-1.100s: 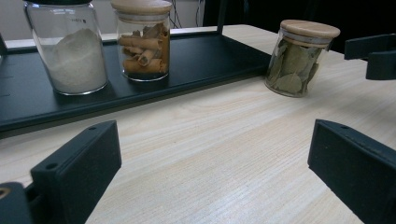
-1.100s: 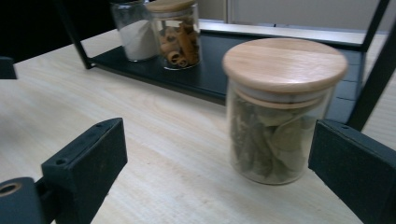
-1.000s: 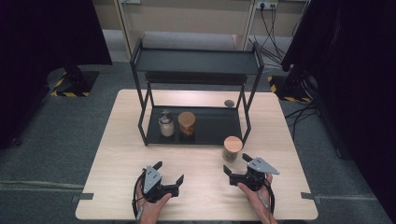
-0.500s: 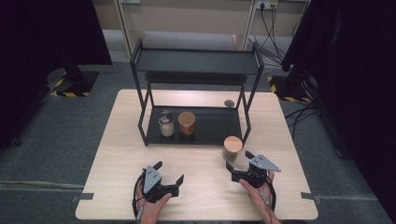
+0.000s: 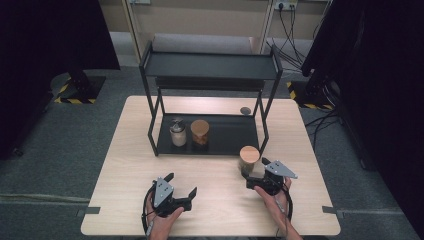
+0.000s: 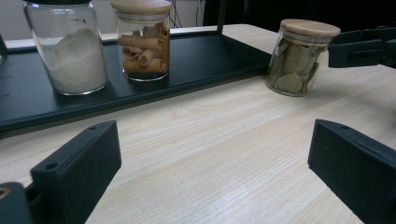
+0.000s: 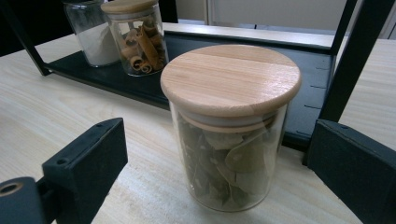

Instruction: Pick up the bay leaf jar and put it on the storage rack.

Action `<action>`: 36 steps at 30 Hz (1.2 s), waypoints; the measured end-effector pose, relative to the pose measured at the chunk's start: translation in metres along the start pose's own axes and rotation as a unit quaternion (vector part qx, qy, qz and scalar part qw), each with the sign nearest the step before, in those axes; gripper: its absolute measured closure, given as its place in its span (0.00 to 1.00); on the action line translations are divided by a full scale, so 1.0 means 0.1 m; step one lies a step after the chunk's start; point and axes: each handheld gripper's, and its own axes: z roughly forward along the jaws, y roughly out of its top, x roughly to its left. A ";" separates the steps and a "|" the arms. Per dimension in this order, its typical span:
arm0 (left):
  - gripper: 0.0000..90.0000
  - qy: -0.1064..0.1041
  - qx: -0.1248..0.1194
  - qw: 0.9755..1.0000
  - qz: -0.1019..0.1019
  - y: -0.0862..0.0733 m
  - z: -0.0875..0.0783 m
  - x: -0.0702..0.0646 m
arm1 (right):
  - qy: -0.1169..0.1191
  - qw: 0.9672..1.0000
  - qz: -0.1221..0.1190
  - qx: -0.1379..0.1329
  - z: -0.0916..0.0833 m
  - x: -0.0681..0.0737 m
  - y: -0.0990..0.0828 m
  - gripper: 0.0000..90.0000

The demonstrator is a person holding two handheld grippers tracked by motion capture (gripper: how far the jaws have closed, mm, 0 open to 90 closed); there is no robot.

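Right gripper view: right gripper (image 7: pixel 224 186) spread wide, black jaws flanking the bay-leaf jar (image 7: pixel 231 126) without touching, nothing grasped. Round glass jar, smooth wooden lid, upright on the pale wooden table (image 5: pixel 215 200) just in front of the black metal rack (image 5: pixel 210 65). Left gripper (image 5: pixel 181 189) likewise open and empty, resting low on the tabletop near the front edge.

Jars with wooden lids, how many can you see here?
2. The cinnamon jar stands on the rack's bottom shelf beside a dark-lidded jar of white powder; the bay-leaf jar stands on the table between the right gripper's open jaws.
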 end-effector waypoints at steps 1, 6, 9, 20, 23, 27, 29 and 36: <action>0.02 0.000 0.000 1.000 0.000 0.00 0.00 0.00 | -0.001 1.000 -0.002 0.000 0.01 0.00 0.00 0.06; 0.03 0.000 0.000 1.000 0.000 0.00 0.00 0.00 | -0.005 1.000 0.000 0.001 0.05 -0.02 0.01 0.06; 0.02 0.000 0.000 1.000 0.000 0.00 0.00 0.00 | -0.004 1.000 0.000 0.001 0.06 -0.03 0.01 0.06; 0.03 0.000 0.000 1.000 0.000 0.00 0.00 0.00 | -0.002 1.000 -0.012 0.003 0.14 -0.03 0.05 0.09; 0.03 0.000 0.001 1.000 0.000 0.00 0.00 0.00 | -0.004 1.000 -0.011 0.005 0.16 -0.04 0.06 0.10; 0.03 0.000 0.001 1.000 0.000 0.00 0.00 0.00 | -0.004 1.000 -0.011 0.007 0.19 -0.04 0.07 0.13; 0.02 0.000 0.001 1.000 0.000 0.00 0.00 0.00 | -0.003 1.000 -0.011 0.007 0.21 -0.04 0.07 0.15; 0.02 0.000 0.002 1.000 0.000 0.01 0.00 0.00 | -0.003 1.000 -0.016 0.011 0.26 -0.04 0.10 0.18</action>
